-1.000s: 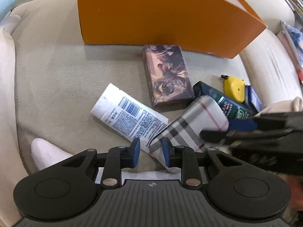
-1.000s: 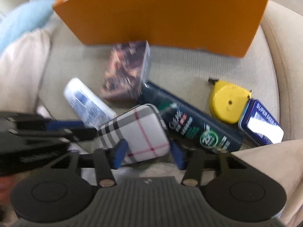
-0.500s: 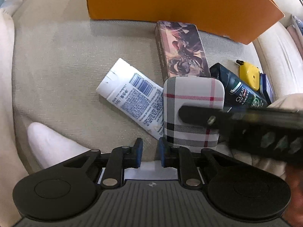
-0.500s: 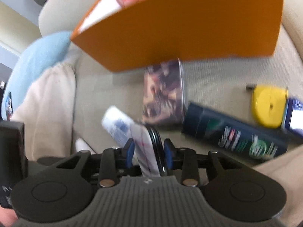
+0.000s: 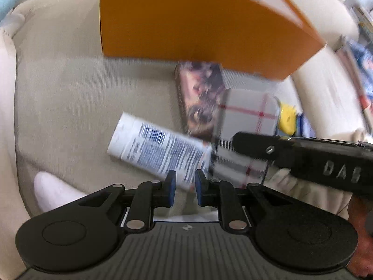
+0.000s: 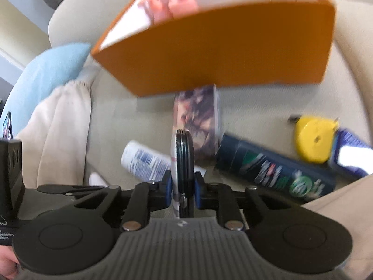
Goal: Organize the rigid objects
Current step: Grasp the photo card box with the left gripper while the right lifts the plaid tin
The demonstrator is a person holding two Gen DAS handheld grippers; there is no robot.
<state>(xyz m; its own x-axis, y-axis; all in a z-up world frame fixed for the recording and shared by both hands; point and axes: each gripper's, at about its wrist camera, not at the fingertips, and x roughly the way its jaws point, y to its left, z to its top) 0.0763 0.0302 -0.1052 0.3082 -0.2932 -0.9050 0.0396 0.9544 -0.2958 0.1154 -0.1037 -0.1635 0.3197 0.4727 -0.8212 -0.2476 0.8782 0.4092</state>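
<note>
A: Right, nearest first. What is my right gripper (image 6: 183,187) carrying?

B: Item one: the plaid case (image 5: 244,126), clamped edge-on between the blue pads (image 6: 168,190), lifted off the sofa seat (image 5: 70,116). From the right wrist I see only its dark zip edge standing upright between the fingers.

A: And my left gripper (image 5: 184,187)?

B: Item two: its jaws stand a little apart with nothing between them. It hangs over the front of the seat, pointing down at the lower end of the white tube (image 5: 160,150).

A: List what lies on the seat, front to back.

B: Item three: white tube, barcode up, lying slantwise near the front edge, its cap end toward the left. Item four: dark shampoo bottle (image 6: 275,172), on its side toward the right side of the seat. Item five: yellow tape measure (image 6: 313,137), just behind the bottle's far end, with a blue tin (image 6: 349,154) just beside it at the right edge. Item six: picture-printed box (image 6: 198,116), flat, mid-seat, its far end reaching under the orange box.

A: And at the back?

B: Item seven: orange box (image 6: 221,51), open-topped, white inside, standing at the back of the seat against the backrest. Pink things show in it; I cannot tell what they are. A light blue cushion (image 6: 44,74) lies at the left side.
</note>
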